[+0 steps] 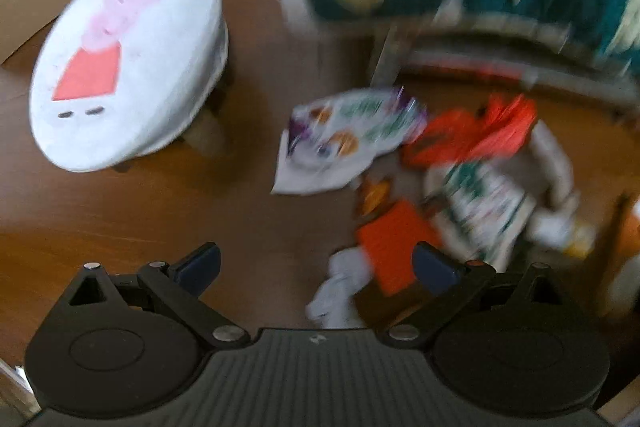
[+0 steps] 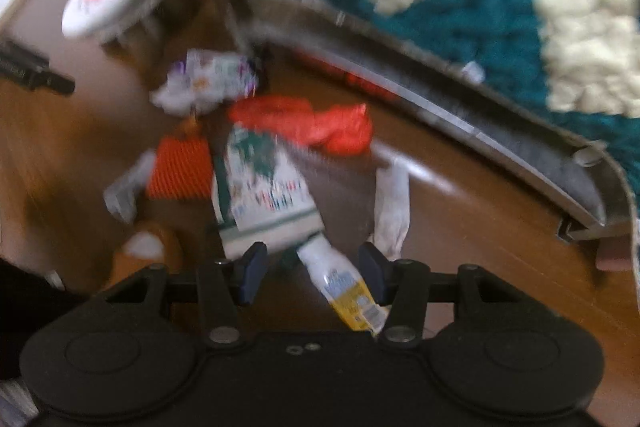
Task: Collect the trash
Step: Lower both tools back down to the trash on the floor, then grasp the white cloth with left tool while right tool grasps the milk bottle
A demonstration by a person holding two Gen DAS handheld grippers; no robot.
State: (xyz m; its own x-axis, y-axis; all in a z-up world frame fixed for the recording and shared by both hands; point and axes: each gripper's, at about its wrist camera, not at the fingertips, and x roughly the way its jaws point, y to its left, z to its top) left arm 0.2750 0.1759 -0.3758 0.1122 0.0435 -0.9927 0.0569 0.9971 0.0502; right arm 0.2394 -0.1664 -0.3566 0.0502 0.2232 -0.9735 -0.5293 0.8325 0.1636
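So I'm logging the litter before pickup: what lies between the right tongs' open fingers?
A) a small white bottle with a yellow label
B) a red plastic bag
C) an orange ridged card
A: the small white bottle with a yellow label lies on the floor between the right tongs.

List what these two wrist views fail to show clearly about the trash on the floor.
- Print on the white-and-green wrapper: unreadable in both views, motion blur.
- Yellow-labelled bottle: right view, lower end hidden behind the right gripper.
- Crumpled white paper: left view, partly cut off by the left gripper body.
- Red items under the furniture edge: shadowed, unidentifiable.
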